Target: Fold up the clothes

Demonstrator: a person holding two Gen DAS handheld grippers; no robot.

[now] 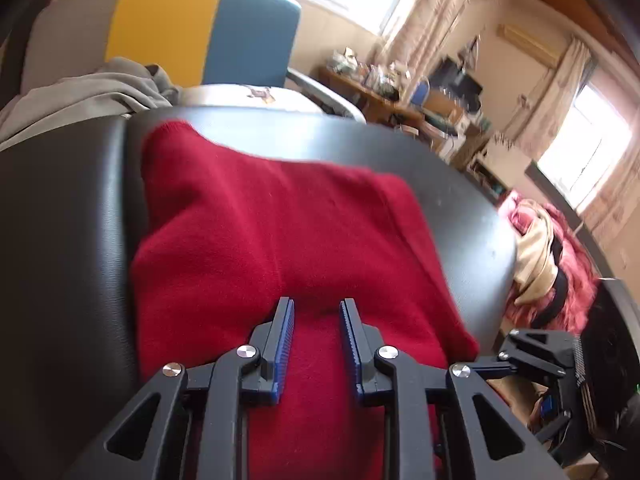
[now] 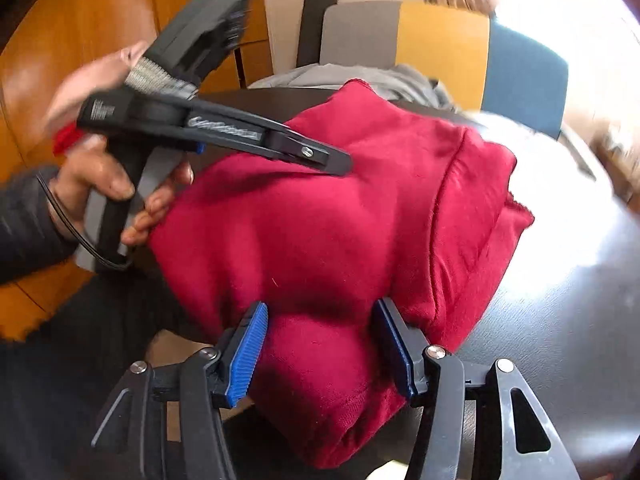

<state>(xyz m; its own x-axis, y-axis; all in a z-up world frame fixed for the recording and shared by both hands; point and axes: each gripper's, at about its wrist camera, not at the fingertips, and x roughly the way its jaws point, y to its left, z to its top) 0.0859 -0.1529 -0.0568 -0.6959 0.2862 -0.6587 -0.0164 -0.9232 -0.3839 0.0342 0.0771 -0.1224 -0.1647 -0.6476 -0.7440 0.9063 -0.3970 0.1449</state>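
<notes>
The dark table [image 1: 472, 216] bears the folded red garment [image 1: 260, 232], whose near edge hangs off the table's near rim. The 2 tools stand apart, gripping nothing: the right gripper [image 2: 322, 344] straddles a fold, the left gripper [image 1: 317, 340] hovers over cloth. Closing carelessly could drag the bundle open or off the edge.

Sweater [image 1: 280, 232]: folded, on the table [image 1: 64, 220] — near its front edge.
Chair [image 1: 200, 28]: behind the table.
Garment [image 1: 92, 88]: heaped on the chair seat — behind the sweater.
</notes>
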